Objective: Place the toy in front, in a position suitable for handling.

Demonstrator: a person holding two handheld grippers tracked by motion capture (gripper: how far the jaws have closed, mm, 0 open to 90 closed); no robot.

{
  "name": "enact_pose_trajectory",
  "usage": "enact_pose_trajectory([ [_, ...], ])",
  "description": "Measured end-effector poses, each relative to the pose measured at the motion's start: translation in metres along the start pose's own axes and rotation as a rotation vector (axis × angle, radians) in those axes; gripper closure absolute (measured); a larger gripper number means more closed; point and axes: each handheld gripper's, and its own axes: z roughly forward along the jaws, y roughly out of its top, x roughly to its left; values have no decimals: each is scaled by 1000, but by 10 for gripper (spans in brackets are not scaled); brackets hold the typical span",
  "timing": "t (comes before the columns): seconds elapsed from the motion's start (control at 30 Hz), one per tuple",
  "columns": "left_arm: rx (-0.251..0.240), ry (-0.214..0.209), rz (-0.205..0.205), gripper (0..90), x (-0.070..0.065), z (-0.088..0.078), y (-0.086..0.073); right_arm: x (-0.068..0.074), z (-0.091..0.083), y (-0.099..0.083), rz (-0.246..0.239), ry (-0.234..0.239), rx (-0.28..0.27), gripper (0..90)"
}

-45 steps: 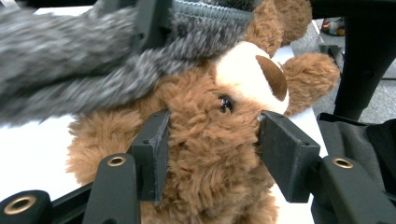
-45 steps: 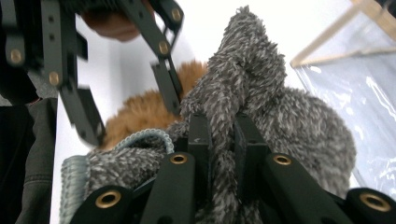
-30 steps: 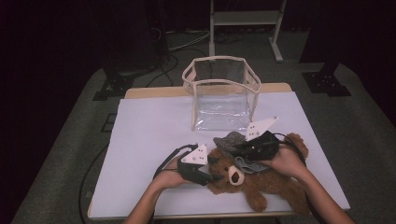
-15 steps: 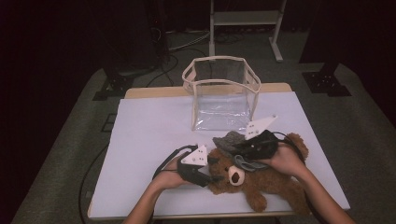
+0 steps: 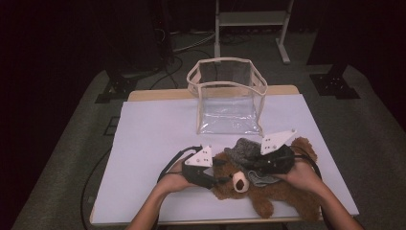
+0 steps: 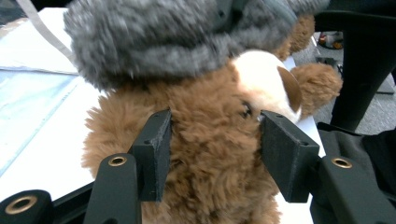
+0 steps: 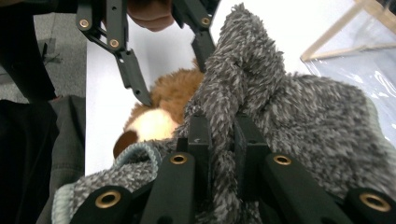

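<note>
No writing, label, brand, number or sign can be read anywhere in these pictures (the plush bear (image 5: 268,191), the grey knitted hat (image 7: 289,107) and the clear bag (image 5: 229,98) at the counter's far edge all look plain). The grey plates on the grippers seem blank too, though the high view is perhaps too coarse to catch small print.

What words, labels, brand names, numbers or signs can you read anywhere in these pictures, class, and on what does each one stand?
None: no readable text on the teddy bear, the grey fuzzy hat, the clear bag or the white table cover.
</note>
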Motion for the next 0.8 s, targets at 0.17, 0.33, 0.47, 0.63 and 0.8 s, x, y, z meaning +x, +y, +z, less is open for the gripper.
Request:
enact_pose_trajectory([
  [0.17,6,3,0,445,-1,1,0,-5,-23,-17,19,-42,16,788],
  [0.33,15,4,8,444,-1,1,1,-6,-56,-36,40,-106,10,787],
  [0.47,14,1,5,444,-1,1,1,-8,-72,-44,60,-144,16,785],
  [0.63,16,2,0,436,0,0,2,-14,-83,-67,132,-152,-18,784],
  [0.8,4,25,-9,410,4,-11,6,-7,-70,-69,131,-125,-30,789],
])
